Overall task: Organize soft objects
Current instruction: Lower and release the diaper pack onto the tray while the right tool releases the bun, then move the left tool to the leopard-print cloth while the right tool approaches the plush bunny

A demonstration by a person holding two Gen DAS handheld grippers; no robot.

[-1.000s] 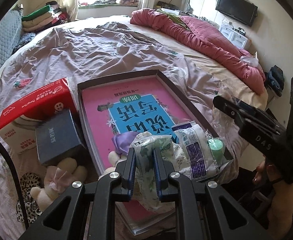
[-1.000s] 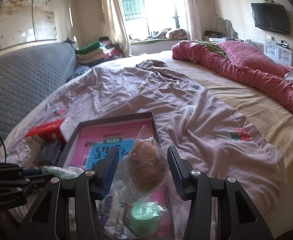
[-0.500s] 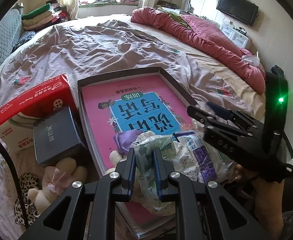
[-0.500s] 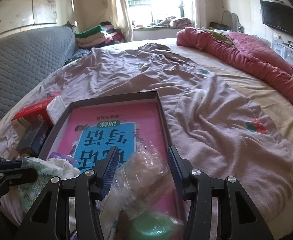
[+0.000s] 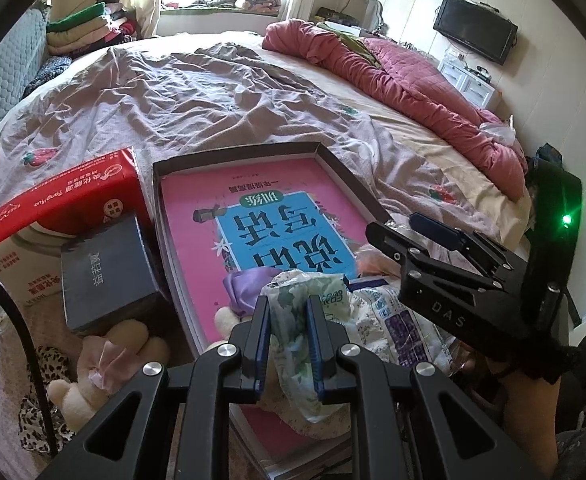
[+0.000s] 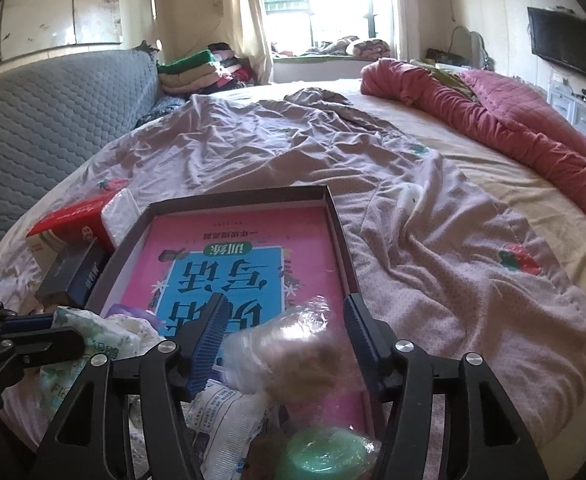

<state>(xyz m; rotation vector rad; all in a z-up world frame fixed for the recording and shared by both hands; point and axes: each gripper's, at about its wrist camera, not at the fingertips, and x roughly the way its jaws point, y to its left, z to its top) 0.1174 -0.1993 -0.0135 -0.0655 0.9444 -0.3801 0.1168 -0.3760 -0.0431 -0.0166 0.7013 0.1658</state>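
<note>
My left gripper is shut on a soft white-and-green tissue pack at the near end of a dark shallow box holding a pink book. The pack also shows in the right wrist view. My right gripper has its jaws wide apart around a brown soft thing in a clear bag; the bag sits between the fingers without being squeezed. A purple-printed white pack and a green round thing lie beside it. The right gripper shows in the left wrist view.
A red tissue box and a dark blue box stand left of the tray. A cream plush toy lies below them. The wrinkled mauve bedsheet and a red quilt lie beyond. A white object rests on the sheet.
The right gripper has moved left and down over the box's near end with the bagged brown thing. The left gripper has stayed shut on the tissue pack, almost still.
</note>
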